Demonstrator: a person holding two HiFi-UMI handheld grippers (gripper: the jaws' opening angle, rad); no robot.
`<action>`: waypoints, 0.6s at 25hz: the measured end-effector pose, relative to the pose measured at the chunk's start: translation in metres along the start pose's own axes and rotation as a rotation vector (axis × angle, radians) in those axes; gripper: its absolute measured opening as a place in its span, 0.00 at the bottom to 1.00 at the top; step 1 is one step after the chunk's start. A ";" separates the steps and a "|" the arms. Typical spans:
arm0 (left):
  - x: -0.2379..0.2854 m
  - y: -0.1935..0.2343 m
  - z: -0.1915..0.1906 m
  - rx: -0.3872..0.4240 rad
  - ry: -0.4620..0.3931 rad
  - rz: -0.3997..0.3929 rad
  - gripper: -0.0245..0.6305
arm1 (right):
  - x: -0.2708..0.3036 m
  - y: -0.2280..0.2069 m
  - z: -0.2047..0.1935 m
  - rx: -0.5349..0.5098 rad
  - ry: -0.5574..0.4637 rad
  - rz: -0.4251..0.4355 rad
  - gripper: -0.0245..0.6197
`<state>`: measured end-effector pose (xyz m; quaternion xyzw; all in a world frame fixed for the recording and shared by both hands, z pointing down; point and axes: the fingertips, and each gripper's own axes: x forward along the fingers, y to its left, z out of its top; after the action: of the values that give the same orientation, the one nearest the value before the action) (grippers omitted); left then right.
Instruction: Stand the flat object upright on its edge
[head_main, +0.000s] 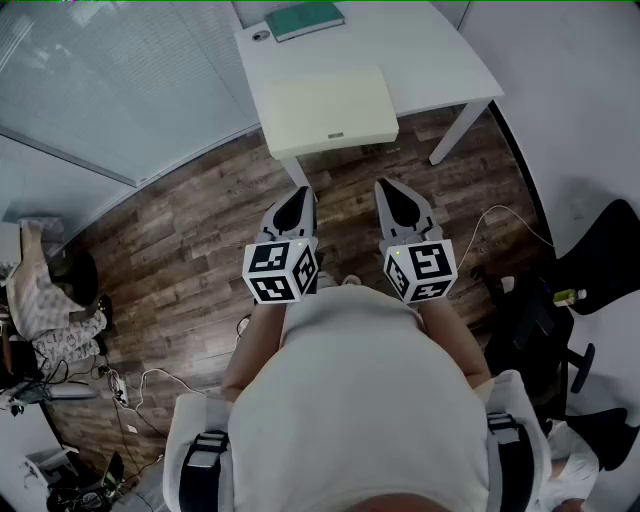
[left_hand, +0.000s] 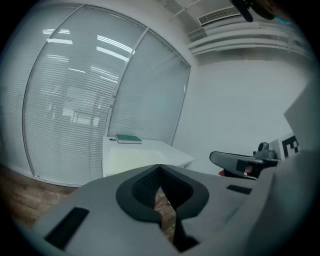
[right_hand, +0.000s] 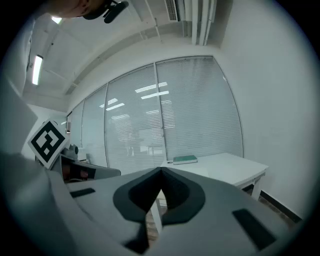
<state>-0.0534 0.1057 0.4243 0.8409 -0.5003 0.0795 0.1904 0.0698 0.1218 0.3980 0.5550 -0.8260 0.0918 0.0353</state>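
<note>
While both claws, left (head_main: 297, 196) and right (head_main: 392, 190), hang pressed together and empty short of the worktop (head_main: 440, 60), the green book (head_main: 305, 18), likely the task's object, lies flat at its far corner. Nothing has started; the next move calls for an approach and spread jaws.

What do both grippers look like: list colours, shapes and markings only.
The left gripper and right gripper match. Each has a grey plastic shell tapering to a point, with the jaws lined by dark textured pads. Each carries a white cube with black square markers at its rear. The person wears a pale top.
</note>
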 end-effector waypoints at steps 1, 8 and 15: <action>0.000 0.000 0.000 -0.003 0.000 -0.001 0.07 | 0.000 0.001 0.000 0.000 -0.001 0.000 0.06; -0.003 0.003 -0.001 -0.024 -0.002 0.002 0.07 | -0.002 0.003 -0.002 -0.001 -0.001 0.005 0.06; -0.006 0.005 -0.001 -0.026 -0.002 0.019 0.07 | -0.004 0.007 0.000 0.037 -0.023 0.032 0.06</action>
<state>-0.0608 0.1090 0.4240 0.8337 -0.5094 0.0739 0.2001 0.0649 0.1285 0.3963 0.5431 -0.8334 0.1011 0.0141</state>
